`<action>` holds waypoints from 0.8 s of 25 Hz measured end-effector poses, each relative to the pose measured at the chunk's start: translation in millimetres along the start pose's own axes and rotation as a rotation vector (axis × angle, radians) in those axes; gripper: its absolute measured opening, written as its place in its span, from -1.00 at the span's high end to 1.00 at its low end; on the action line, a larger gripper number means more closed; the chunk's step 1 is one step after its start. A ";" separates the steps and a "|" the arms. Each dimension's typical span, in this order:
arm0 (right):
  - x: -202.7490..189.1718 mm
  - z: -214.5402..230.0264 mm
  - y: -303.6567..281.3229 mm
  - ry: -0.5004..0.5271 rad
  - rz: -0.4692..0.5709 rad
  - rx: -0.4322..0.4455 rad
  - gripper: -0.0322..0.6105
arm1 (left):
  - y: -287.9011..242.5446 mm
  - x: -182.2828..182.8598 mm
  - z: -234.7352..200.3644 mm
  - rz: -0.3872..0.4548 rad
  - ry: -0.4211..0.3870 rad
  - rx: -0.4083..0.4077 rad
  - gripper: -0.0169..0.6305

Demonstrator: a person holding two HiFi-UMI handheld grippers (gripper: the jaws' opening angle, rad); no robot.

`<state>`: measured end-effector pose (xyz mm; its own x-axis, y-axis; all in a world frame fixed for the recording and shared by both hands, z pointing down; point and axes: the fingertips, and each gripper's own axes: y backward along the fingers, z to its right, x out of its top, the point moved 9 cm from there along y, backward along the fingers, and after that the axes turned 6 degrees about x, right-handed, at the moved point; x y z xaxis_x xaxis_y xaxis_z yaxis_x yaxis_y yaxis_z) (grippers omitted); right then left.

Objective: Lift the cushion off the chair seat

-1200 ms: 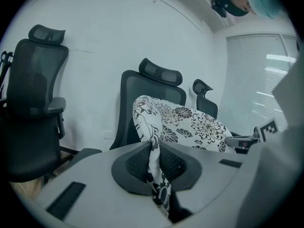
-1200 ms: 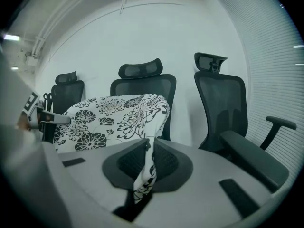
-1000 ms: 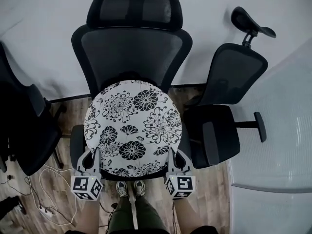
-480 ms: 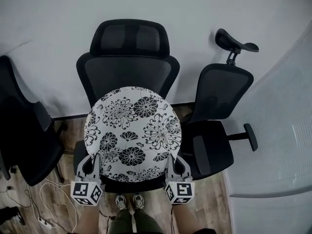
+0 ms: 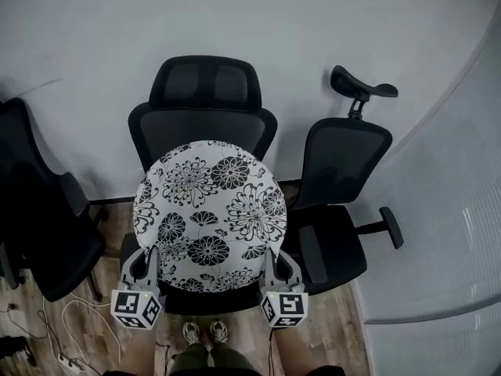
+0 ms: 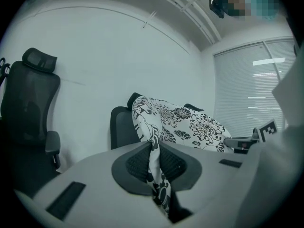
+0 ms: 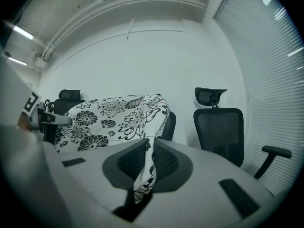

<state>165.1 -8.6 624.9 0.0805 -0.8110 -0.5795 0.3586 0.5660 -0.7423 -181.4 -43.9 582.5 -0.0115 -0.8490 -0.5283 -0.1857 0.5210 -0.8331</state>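
Note:
A round white cushion with black flowers (image 5: 210, 214) hangs in front of the black mesh office chair (image 5: 205, 104), tilted up toward the backrest. My left gripper (image 5: 151, 251) is shut on the cushion's near left edge, and my right gripper (image 5: 268, 251) is shut on its near right edge. In the left gripper view the cushion (image 6: 183, 123) runs away from the left gripper (image 6: 153, 151), its fabric pinched between the dark pads. In the right gripper view the cushion (image 7: 111, 116) stretches to the left from the right gripper (image 7: 148, 148), which also pinches the fabric.
A second black office chair (image 5: 340, 202) stands close on the right, with its armrest (image 5: 390, 227) sticking out. Another dark chair (image 5: 39, 225) is at the left. Cables (image 5: 59, 327) lie on the wooden floor. A white wall is behind, and window blinds (image 7: 266, 80) are at the right.
The cushion has come up a little and tilted toward the backrest, held by both grippers. The head view has pulled back, showing more of the wall and the chairs.

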 end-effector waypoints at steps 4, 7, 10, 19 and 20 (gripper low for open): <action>-5.6 3.2 -2.5 0.025 0.023 0.001 0.79 | -4.9 -8.3 -2.6 0.034 0.002 -0.010 0.86; -10.7 0.9 -4.7 0.058 0.036 -0.011 0.79 | -9.6 -18.7 -8.4 0.063 0.006 -0.029 0.86; -14.2 1.5 -6.0 0.072 0.058 -0.012 0.79 | -12.2 -25.8 -9.8 0.086 0.009 -0.037 0.86; -22.3 3.3 -4.8 0.092 0.145 -0.017 0.79 | -13.9 -35.3 -11.4 0.169 -0.008 -0.053 0.86; -24.3 3.9 -6.4 0.096 0.154 -0.016 0.78 | -15.1 -37.0 -11.9 0.181 -0.010 -0.054 0.86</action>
<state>164.5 6.9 645.0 0.0436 -0.6967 -0.7160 0.3340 0.6856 -0.6468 -189.8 -21.4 616.6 -0.0395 -0.7408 -0.6705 -0.2338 0.6593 -0.7146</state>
